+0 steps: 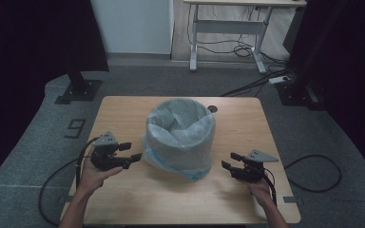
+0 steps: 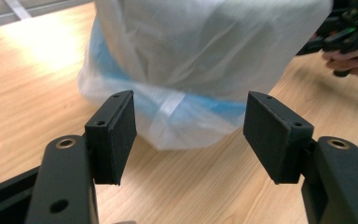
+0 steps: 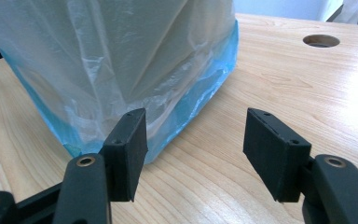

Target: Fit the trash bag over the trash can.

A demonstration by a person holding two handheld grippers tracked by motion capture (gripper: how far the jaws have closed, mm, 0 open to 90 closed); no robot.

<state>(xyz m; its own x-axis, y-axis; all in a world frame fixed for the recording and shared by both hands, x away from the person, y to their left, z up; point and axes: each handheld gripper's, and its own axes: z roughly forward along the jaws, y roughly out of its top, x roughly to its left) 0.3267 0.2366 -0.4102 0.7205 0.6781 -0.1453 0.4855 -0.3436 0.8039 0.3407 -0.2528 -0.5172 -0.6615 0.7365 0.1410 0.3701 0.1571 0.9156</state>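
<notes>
A round bin (image 1: 180,137) lined with a thin white-and-blue plastic bag (image 1: 171,159) stands in the middle of the wooden table (image 1: 247,118). The bag hangs over the rim and pools on the wood at the bin's foot (image 2: 182,126) (image 3: 135,93). My left gripper (image 1: 130,152) is just left of the bag's lower edge, open, with nothing between its pads. My right gripper (image 1: 230,160) is a short way right of the bin, open as well and holding nothing. In the left gripper view the other hand and gripper (image 2: 349,39) show beyond the bin.
A round cable hole (image 1: 212,109) sits in the table top behind the bin. Cables trail from both grippers off the table's sides. On the grey floor beyond are a desk frame (image 1: 228,28), loose cables and dark stands at left and right.
</notes>
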